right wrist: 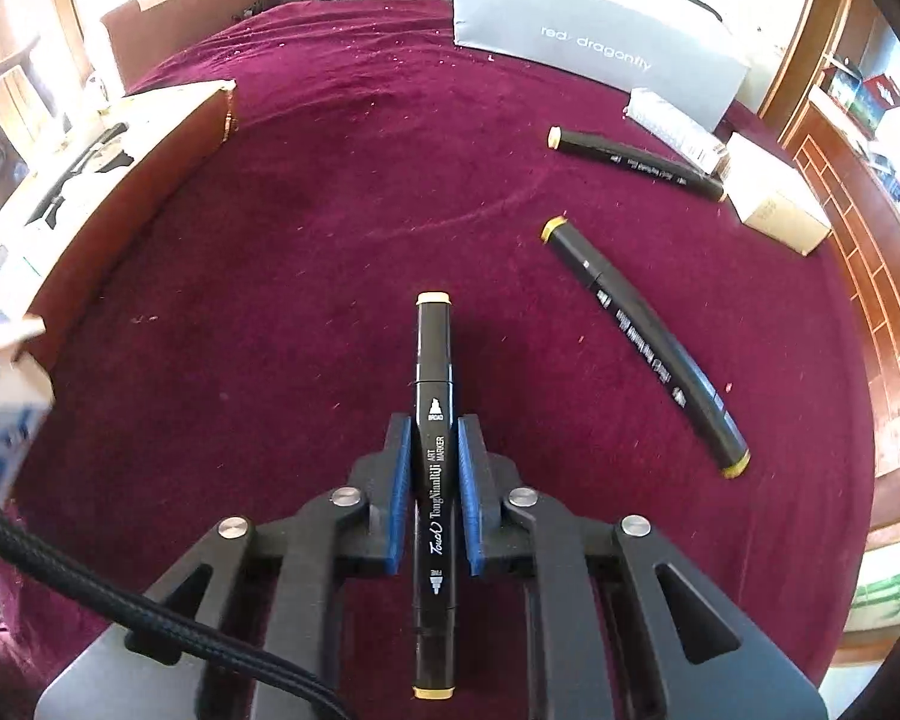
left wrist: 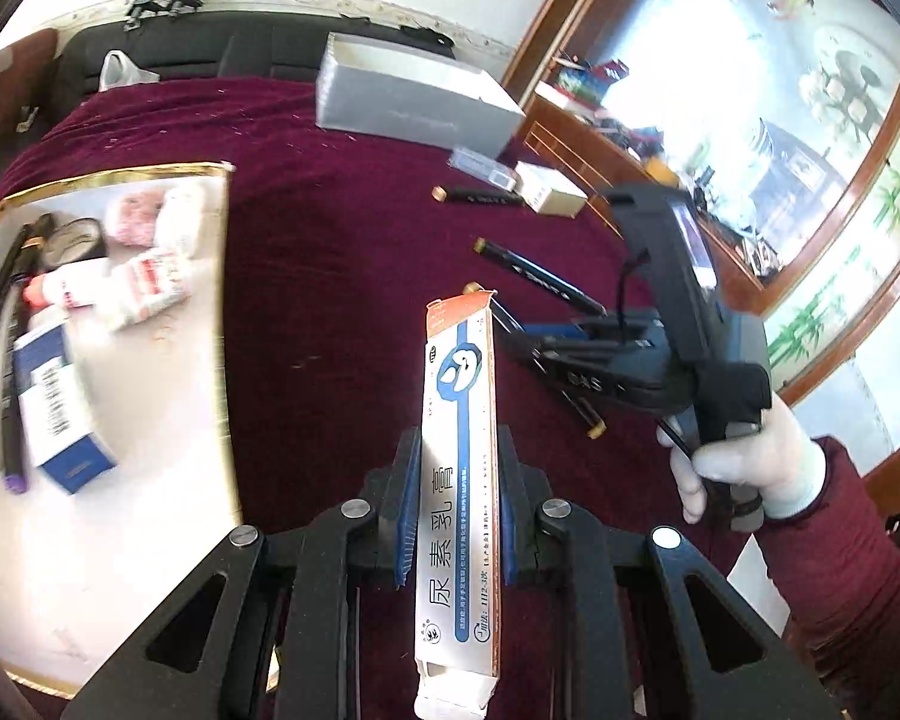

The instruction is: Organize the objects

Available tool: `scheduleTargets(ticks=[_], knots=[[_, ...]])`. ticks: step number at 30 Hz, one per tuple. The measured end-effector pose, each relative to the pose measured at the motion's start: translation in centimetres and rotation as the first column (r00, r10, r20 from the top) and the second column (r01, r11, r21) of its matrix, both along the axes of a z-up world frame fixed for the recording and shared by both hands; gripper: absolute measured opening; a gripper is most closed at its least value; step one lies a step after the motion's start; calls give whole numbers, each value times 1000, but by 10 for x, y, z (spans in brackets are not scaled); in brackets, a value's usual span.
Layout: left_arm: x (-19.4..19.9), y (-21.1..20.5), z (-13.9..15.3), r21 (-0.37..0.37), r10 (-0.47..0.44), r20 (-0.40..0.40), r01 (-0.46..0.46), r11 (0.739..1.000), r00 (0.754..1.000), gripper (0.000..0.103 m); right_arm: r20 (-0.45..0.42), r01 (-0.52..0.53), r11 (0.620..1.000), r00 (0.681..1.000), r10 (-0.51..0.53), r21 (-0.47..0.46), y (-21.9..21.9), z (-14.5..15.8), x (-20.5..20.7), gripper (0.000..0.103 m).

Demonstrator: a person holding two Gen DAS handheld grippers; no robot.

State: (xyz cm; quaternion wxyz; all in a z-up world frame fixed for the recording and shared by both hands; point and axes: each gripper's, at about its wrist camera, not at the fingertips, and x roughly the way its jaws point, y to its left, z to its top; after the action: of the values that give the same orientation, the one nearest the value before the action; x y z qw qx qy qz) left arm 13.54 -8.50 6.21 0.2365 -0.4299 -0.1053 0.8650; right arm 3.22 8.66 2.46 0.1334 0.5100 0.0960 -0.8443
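My left gripper [left wrist: 457, 450] is shut on a long white carton [left wrist: 459, 420] with a blue stripe and an orange top, held above the maroon cloth. To its left lies a white, gold-rimmed tray [left wrist: 150, 480] with several markers, tubes and a blue-and-white box [left wrist: 60, 402] in it. My right gripper [right wrist: 432, 438] is shut on a black marker [right wrist: 432, 372] with tan ends, lengthwise between the blue pads. In the left wrist view the right gripper [left wrist: 540, 354] hangs just right of the carton, held by a gloved hand [left wrist: 744, 468]. Two more black markers [right wrist: 642, 342] [right wrist: 636, 162] lie on the cloth.
A grey shoe box [right wrist: 594, 42] stands at the far edge of the maroon cloth [right wrist: 330, 210]. A small clear-lidded carton [right wrist: 672, 126] and a white box [right wrist: 774, 204] lie at the right. The tray's brown side [right wrist: 150, 168] is at left. Wooden shelves [left wrist: 630, 138] stand beyond.
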Motion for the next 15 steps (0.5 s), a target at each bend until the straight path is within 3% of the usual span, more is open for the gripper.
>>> scheduleTargets(ticks=[4, 8, 11, 15], knots=[[11, -29, 13, 11, 60, -49, -60, 998, 997, 18, -6, 36, 996, 999, -36, -85, 5, 8, 9, 12], [15, -61, 24, -6, 130, -96, -132, 991, 987, 18, -16, 63, 967, 997, -69, -248, 12, 28, 16, 12], [18, -91, 26, -9, 202, -107, -204, 979, 973, 18, -33, 39, 934, 998, -54, -356, 4, 49, 23, 12], [21, -124, 18, -14, 281, -93, -283, 959, 955, 18, -73, -33, 900, 997, 2, -434, -24, 73, 28, 13]])
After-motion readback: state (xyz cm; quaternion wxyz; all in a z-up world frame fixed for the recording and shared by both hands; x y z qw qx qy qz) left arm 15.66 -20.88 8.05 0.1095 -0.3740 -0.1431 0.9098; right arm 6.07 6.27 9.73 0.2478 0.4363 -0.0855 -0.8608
